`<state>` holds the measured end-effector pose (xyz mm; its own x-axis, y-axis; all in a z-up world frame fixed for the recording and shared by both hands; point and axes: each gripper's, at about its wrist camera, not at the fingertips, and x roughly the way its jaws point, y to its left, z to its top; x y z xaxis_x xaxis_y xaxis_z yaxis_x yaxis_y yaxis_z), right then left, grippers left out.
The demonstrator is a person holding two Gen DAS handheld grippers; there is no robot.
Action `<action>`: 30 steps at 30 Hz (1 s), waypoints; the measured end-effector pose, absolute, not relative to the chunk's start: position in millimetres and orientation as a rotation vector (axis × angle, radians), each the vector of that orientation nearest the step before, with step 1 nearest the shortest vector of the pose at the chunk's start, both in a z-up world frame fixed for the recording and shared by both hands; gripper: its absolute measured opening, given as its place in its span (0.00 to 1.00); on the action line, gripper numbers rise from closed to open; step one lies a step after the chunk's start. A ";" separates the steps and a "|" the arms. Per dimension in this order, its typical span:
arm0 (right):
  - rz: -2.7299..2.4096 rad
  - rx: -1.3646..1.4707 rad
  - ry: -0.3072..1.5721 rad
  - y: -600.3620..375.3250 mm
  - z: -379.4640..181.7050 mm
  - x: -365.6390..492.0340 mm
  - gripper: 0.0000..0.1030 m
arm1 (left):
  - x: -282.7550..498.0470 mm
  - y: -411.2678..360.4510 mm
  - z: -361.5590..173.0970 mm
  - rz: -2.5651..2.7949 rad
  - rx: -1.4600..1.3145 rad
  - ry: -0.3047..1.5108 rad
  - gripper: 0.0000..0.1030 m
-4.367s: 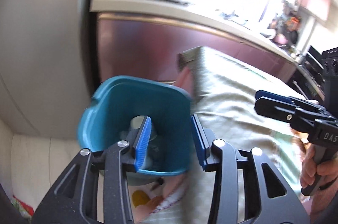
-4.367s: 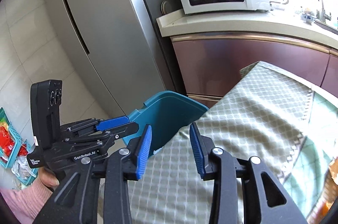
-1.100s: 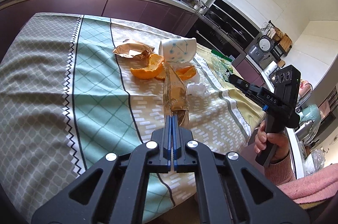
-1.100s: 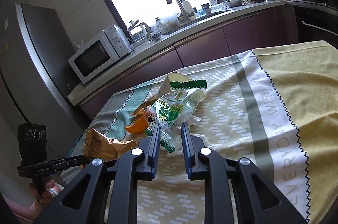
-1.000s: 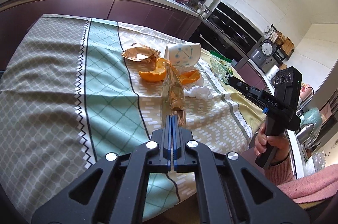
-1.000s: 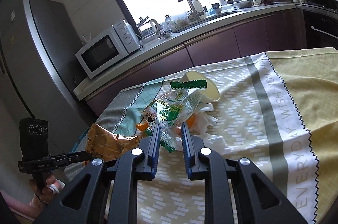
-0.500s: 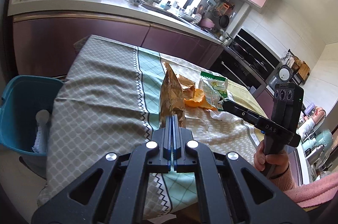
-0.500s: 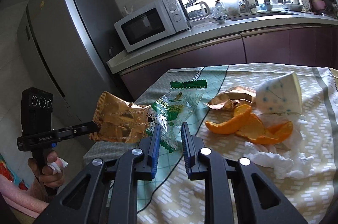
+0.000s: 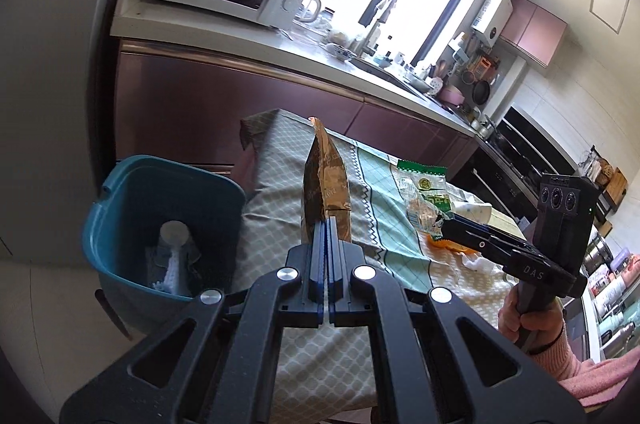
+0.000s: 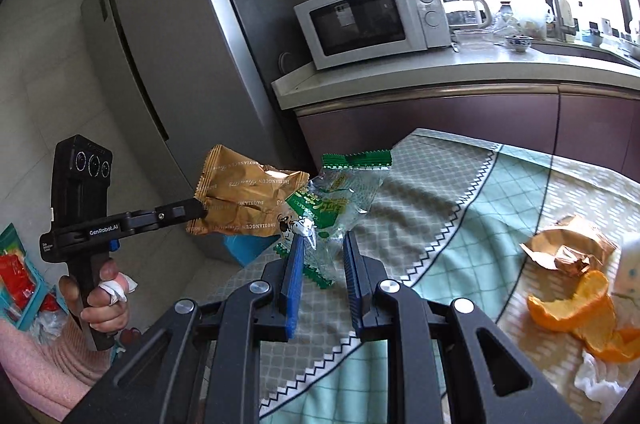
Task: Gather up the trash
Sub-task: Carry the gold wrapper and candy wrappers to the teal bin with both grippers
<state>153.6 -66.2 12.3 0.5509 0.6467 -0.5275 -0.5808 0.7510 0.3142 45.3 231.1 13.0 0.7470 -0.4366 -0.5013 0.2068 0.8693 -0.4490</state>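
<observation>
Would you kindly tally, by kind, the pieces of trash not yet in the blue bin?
Snack wrappers: 3 (gold foil wrapper in left gripper, clear green-printed wrapper in right gripper, crumpled gold wrapper on tablecloth)
Orange peel pile: 1
White tissue: 1
White dotted paper cup: 1
Total: 6

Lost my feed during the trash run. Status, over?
Left gripper shut on gold wrapper. Right gripper shut on green wrapper. Blue bin beside table, path clear.

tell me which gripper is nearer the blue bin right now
Left. The left gripper, shut on the gold wrapper, sits beside the blue bin; the right gripper, holding the green wrapper, is farther over the table.
</observation>
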 end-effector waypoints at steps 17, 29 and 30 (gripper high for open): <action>0.849 -0.004 0.806 35.7 -7.3 210.6 0.18 | 75.0 301.8 -31.0 -0.138 -0.451 0.708 0.01; 0.810 -0.081 0.918 94.3 -45.2 239.7 0.19 | 111.2 308.7 -82.3 -0.048 -0.446 0.817 0.01; 0.804 -0.089 0.920 97.2 -46.9 240.7 0.19 | 115.0 309.1 -86.1 -0.045 -0.449 0.827 0.01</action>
